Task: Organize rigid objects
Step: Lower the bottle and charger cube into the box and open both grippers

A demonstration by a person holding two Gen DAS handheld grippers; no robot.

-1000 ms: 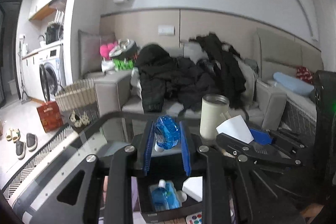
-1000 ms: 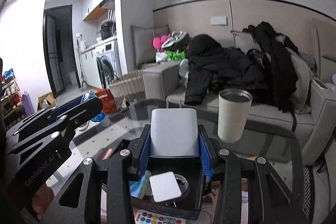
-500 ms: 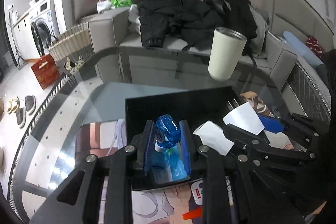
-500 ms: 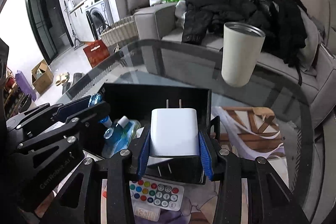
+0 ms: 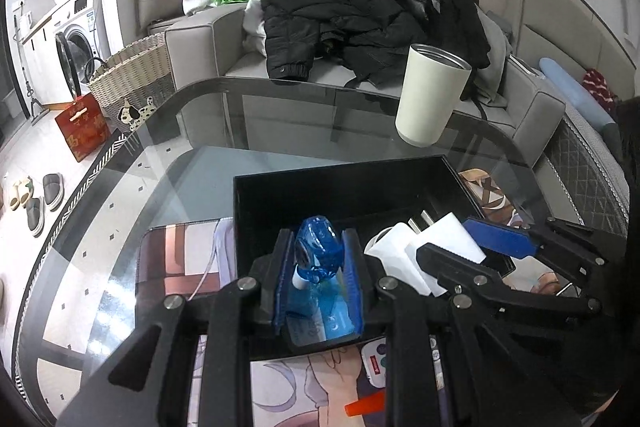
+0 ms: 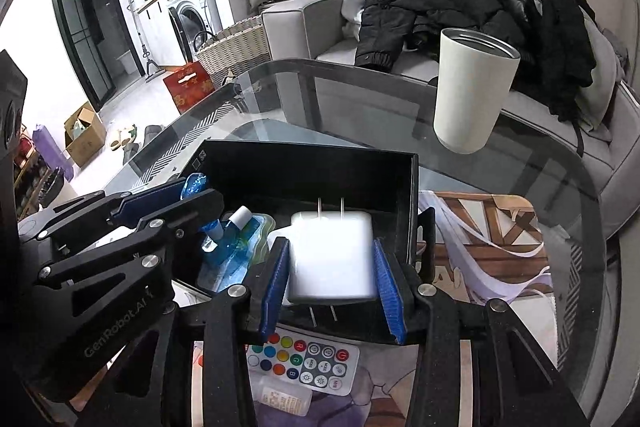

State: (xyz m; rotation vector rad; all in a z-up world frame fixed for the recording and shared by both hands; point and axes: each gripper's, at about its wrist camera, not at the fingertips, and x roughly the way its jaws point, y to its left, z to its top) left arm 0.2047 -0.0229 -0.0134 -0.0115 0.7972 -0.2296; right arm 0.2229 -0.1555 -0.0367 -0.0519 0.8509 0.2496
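A black open box (image 5: 344,183) (image 6: 304,163) sits on the glass table. My left gripper (image 5: 318,267) is shut on a small blue bottle (image 5: 318,253) and holds it over the box's near left part. My right gripper (image 6: 332,281) is over the box with its jaws spread a little wider than a blurred white charger (image 6: 332,259); the charger also shows in the left wrist view (image 5: 444,239). Another blue bottle (image 6: 236,243) and another white charger (image 5: 390,247) lie in the box.
A cream tumbler (image 5: 430,95) (image 6: 468,91) stands on the glass behind the box. A remote with coloured buttons (image 6: 304,359) and a small clear bottle (image 6: 280,397) lie on a printed mat (image 5: 176,263) in front of the box. A sofa with dark jackets (image 5: 340,19) is beyond the table.
Both grippers have dropped toward the box. My right gripper's jaws have spread and the white charger now looks blurred between them. My left gripper still holds the blue bottle.
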